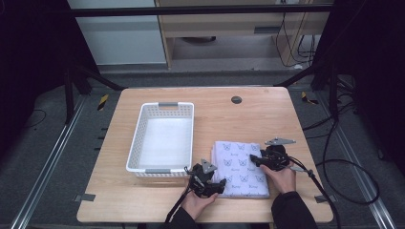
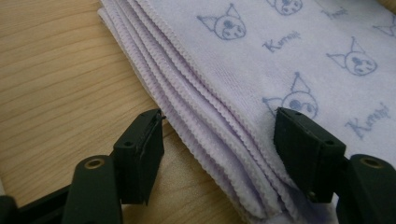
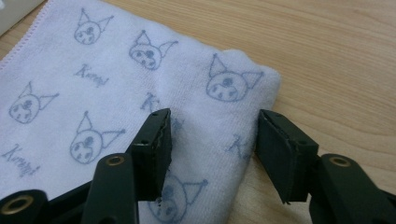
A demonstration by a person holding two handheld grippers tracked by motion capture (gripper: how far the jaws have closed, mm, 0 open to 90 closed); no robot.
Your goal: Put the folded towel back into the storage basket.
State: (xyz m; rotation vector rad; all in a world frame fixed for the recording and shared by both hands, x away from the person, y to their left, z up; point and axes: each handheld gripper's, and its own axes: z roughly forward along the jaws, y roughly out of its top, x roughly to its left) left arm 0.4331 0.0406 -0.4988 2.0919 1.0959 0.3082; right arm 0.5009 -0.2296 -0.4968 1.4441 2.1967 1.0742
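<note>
Two grippers are down at the near edge of the wooden table point(image 1: 248, 114), one at each side of a folded cloth. Starting at the left, a white slotted basket point(image 1: 138, 138) sits on the table's left half, its floor bare and pale, grey tabs on its far and near rims. Just off its near right corner we have the left gripper point(image 1: 220, 185), held in the person's left hand point(image 1: 199, 202), a grey three-cornered plate on top and a black cable trailing back towards the person. In the left gripper view its jaws stand wide: one jaw rests over bare wood, the other over the cloth's printed top, and the stacked, stitched edges run between them. Nothing is pinched there.

On to the middle: the folded lilac towel point(image 1: 240, 168), printed with small blue cartoon heads and script lettering, lies flat just right of the basket, near the front edge. Several layers show along its left side.

Now the right: the right gripper point(image 1: 253, 159) reaches in from the towel's right edge, in the person's right hand point(image 1: 282, 177), dark sleeve behind it. In the right gripper view the jaws gape wide again, one over the printed cloth, the other beyond the rounded fold, above wood. Further back, a small dark round disc point(image 1: 236, 99) sits in the tabletop near the far edge.
</note>
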